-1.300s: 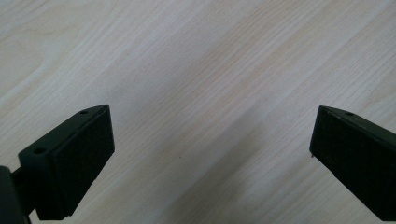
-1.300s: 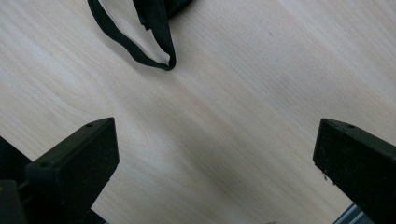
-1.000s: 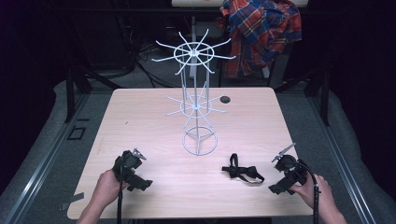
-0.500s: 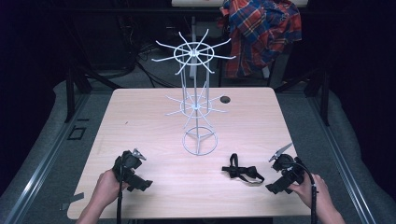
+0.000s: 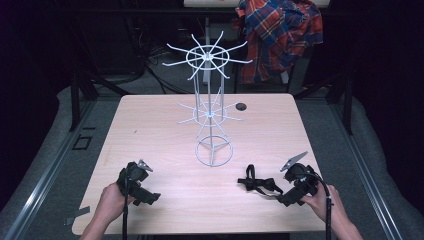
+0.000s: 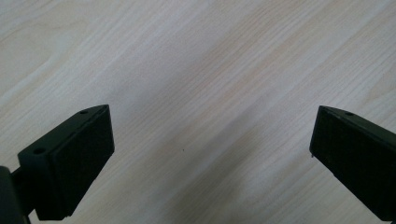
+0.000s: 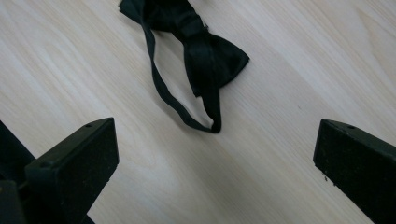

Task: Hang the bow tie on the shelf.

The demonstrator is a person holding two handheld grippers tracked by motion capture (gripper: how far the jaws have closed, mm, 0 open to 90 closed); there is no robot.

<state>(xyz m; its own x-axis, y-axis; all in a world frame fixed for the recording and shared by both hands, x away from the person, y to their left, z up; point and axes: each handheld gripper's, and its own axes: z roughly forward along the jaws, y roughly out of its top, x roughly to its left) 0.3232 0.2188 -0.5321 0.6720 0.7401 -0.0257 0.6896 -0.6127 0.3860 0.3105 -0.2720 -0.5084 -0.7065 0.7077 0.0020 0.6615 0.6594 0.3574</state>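
Observation:
A black bow tie (image 5: 257, 183) with a thin strap lies flat on the wooden table (image 5: 150, 130), near the front right. In the right gripper view the bow tie (image 7: 201, 49) sits just ahead of the wide-apart jaws, its strap loop trailing toward them. My right gripper (image 5: 286, 196) is open, close to the tie's right end and apart from it. A white wire display stand (image 5: 210, 112) with two tiers of radiating hooks rises at the table's middle. My left gripper (image 5: 148, 196) rests open at the front left, over bare wood (image 6: 210, 93).
A small dark round object (image 5: 241, 106) lies on the table behind the stand. A plaid shirt (image 5: 280, 30) hangs beyond the far edge. Grey floor and metal rails (image 5: 45, 175) flank the table on both sides.
My right gripper has edged left toward the bow tie. The left gripper and the tie have stayed put.

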